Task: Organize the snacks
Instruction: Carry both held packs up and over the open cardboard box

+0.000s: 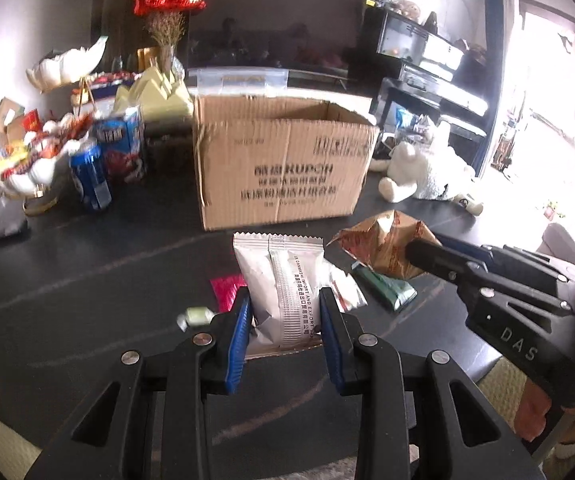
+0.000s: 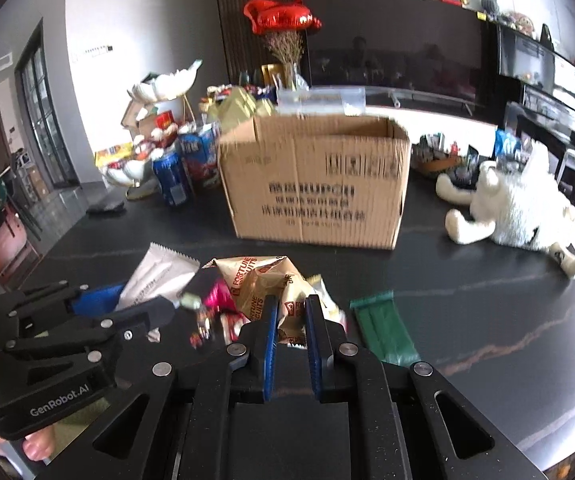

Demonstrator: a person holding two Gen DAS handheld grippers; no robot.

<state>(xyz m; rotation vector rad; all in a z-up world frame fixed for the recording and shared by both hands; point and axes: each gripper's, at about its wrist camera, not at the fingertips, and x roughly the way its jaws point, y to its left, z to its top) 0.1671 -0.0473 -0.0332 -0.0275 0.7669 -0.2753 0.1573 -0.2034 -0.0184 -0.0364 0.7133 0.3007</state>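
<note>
White snack packet (image 1: pixel 283 292) clamped by left gripper (image 1: pixel 285 320), gold Fortune Biscuits bag (image 2: pixel 271 288) clamped by right gripper (image 2: pixel 291 334); carry into far cardboard box (image 2: pixel 315 184) judged next.

A dark, stone-look table (image 2: pixel 467 300) with pale veins carries everything. An open brown cardboard box (image 2: pixel 315 184) stands at its middle. Toward the far left corner are a blue drinks can (image 2: pixel 171 178) and a blue carton (image 2: pixel 201 156). A white plush toy (image 2: pixel 515 204) lies near the right edge. A flat green packet (image 2: pixel 383 330) rests toward the near edge, with a pink wrapper (image 1: pixel 227 290) further left.
</note>
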